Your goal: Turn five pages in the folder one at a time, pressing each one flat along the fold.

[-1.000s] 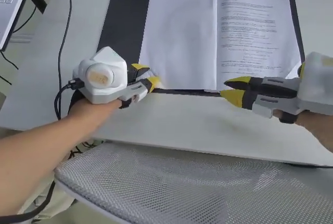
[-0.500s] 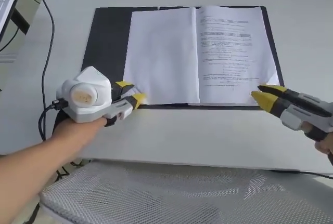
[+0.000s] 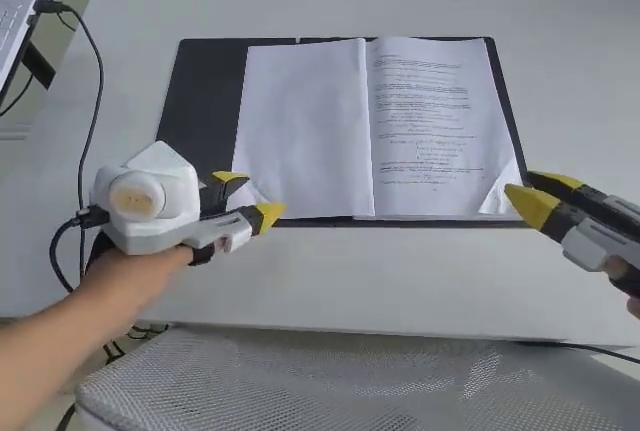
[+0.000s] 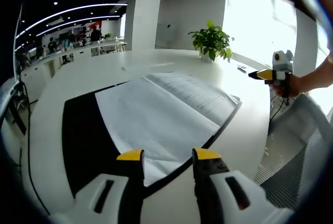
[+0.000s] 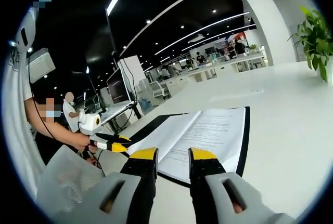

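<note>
Left claw and right claw both parted, empty, at near corners of open folder

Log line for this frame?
folder: open flat on table | left hand-held gripper: open, empty, at blank page near corner | right hand-held gripper: open, empty, beside printed page near corner

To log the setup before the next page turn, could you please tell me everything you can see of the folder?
The folder is black, thin and lies open flat on the white table. Its sheets are spread: a blank page on the left, a page of printed text on the right, whose near right corner curls up slightly. The black cover shows widest at the left. The left tool and right tool sit by its near corners; contact cannot be told.
</note>
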The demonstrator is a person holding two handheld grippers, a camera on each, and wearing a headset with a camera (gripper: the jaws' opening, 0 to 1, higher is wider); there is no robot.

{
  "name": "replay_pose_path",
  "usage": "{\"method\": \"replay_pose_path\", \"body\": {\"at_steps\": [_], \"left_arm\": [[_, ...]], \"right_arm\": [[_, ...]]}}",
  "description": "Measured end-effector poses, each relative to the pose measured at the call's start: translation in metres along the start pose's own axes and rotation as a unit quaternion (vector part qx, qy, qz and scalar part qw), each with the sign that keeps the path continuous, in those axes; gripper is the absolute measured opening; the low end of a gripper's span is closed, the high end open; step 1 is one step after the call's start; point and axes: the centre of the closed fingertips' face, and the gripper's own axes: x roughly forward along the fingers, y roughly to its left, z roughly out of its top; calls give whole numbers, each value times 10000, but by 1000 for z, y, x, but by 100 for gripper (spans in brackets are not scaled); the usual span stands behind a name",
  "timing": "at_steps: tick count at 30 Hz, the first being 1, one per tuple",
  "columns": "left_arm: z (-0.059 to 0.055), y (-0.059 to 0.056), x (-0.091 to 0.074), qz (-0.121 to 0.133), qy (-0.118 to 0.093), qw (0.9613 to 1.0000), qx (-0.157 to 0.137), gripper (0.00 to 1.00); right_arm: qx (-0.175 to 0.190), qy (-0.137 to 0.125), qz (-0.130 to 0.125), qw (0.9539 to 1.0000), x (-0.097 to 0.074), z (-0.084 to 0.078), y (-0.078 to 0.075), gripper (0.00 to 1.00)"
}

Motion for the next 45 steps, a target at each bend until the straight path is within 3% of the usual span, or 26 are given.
{"method": "replay_pose_path", "body": {"at_steps": [11,14,15,22,29,36,45], "left_arm": [[27,0,-68,241,-582,9976,-279,35],[31,-2,-79,279,-632,9971,-308,35],[35,-3,-85,308,-759,9961,-331,35],[48,-14,-113,365,-1024,9932,-419,38],[51,-19,-129,387,-1091,9921,-476,40],[53,-19,-144,410,-1064,9924,-457,43],[50,-20,-145,384,-1046,9926,-472,43]], "right_arm": [[-152,-238,-217,9994,-38,25,10,27],[-183,-278,-284,9990,-46,28,11,27],[-178,-354,-329,9987,-51,31,11,28],[-110,-534,-457,9975,-66,38,18,30],[-245,-572,-386,9973,-65,47,32,32],[-592,-408,-251,9971,-66,55,46,35],[-702,-313,-293,9966,-73,62,48,35]]}}
